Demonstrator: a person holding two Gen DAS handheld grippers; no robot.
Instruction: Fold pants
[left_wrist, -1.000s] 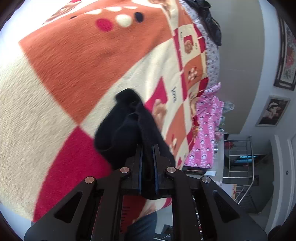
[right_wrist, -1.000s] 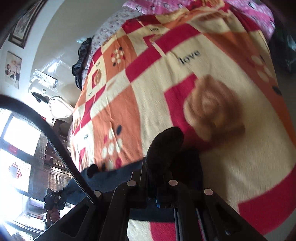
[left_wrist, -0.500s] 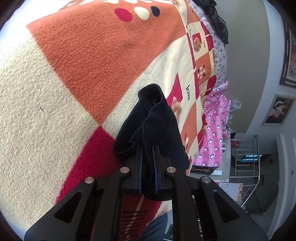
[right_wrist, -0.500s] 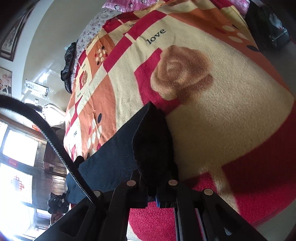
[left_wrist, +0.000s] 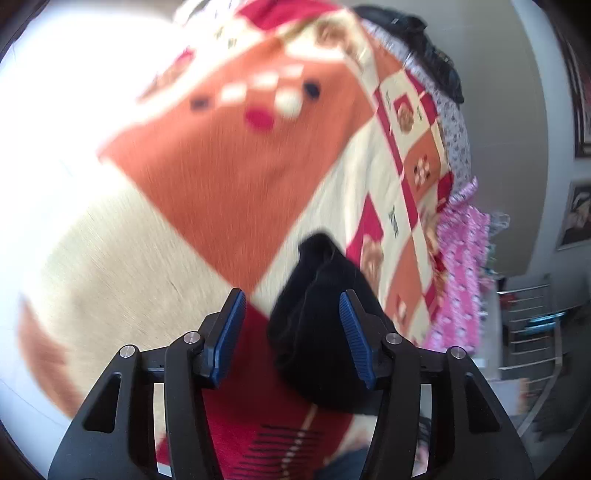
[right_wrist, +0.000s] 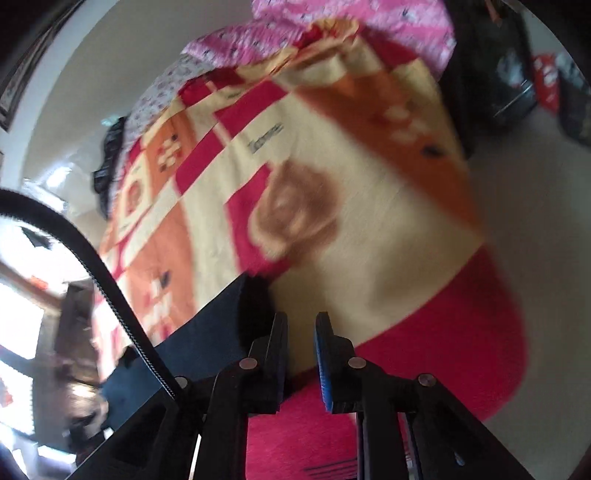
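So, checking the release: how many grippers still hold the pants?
0. Left gripper stands open around the black pants; right gripper, jaws just opening, has them beside it.

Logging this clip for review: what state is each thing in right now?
Left tool: jaws just opened, dark pants loose between them.
Right tool: jaws just parted slightly, nothing between; pants lie beside it.
Blanket: spread flat under the pants.

Left gripper (left_wrist: 291, 321) letting go

My fingers (left_wrist: 229, 334) have just been opening; black pants (left_wrist: 321, 332) bunch between them on the blanket (left_wrist: 236, 166).
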